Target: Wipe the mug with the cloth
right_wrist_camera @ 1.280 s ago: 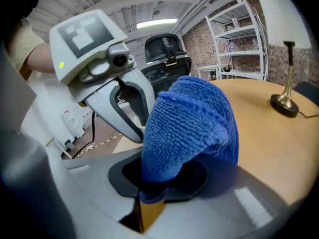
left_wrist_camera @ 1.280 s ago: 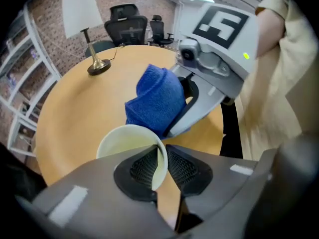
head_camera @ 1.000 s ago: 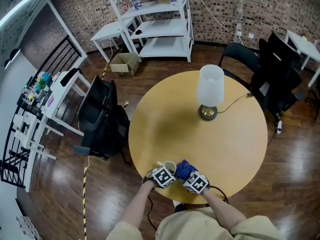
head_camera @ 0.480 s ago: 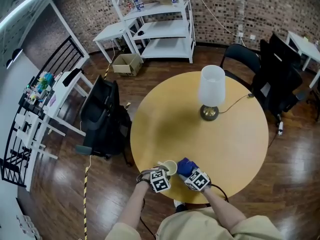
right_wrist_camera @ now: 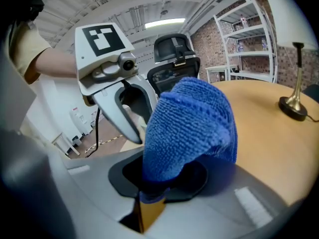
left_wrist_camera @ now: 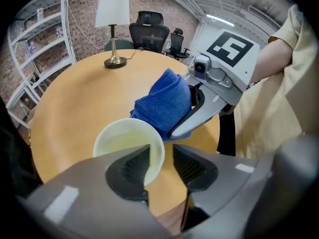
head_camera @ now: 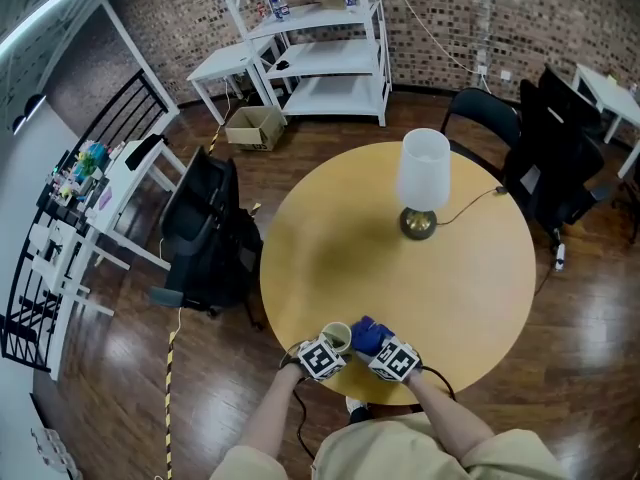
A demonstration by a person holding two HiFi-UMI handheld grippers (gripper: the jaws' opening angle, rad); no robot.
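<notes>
Beside mug point(left_wrist_camera: 124, 141): blue cloth point(right_wrist_camera: 192, 118), clenched in right gripper point(right_wrist_camera: 162, 182). Astride mug wall: left gripper point(left_wrist_camera: 160, 163), jaws just closing, loose; tighten before wiping.

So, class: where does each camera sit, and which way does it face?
Head view: on the person's head, looking steeply down at the table; forearms, left tool and right tool show.
Left gripper view: on the left tool, facing across the table; its jaws, just closing, straddle the mug rim; right tool and a sleeve show.
Right gripper view: on the right tool, facing the left tool over the cloth it clamps.
Both gripper views share the lamp and cloth.
</notes>
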